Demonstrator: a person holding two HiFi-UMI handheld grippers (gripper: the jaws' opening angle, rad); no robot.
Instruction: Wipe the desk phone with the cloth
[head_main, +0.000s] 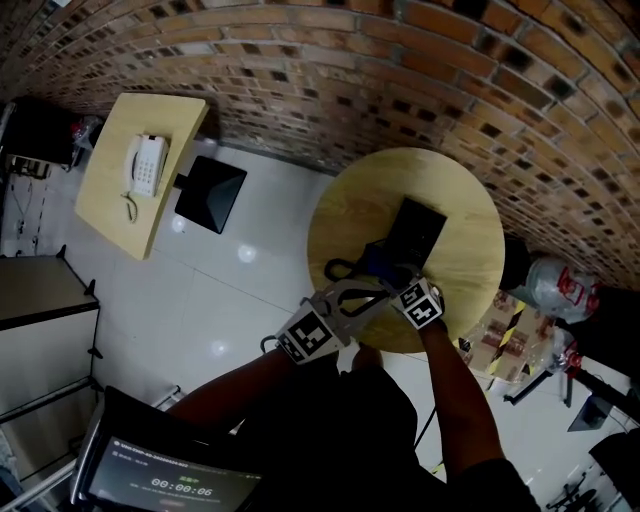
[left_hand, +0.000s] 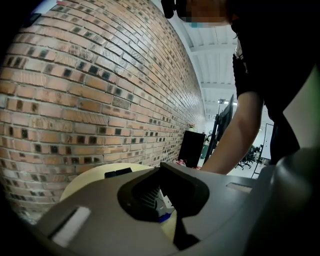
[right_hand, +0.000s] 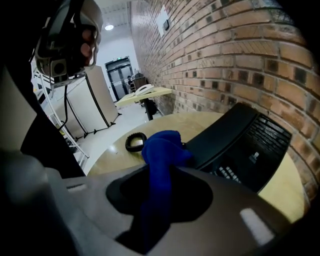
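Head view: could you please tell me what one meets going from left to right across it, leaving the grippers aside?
White phone on the square table → black square plate → coiled cord → black desk phone on the round table → plastic bags.

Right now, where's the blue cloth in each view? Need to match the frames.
Head view: blue cloth at centre, over the round table, beside the black phone.
Left gripper view: likely the blue sliver, low centre.
Right gripper view: centre, gripped in the right claw.
Shared landmark: the brick wall.
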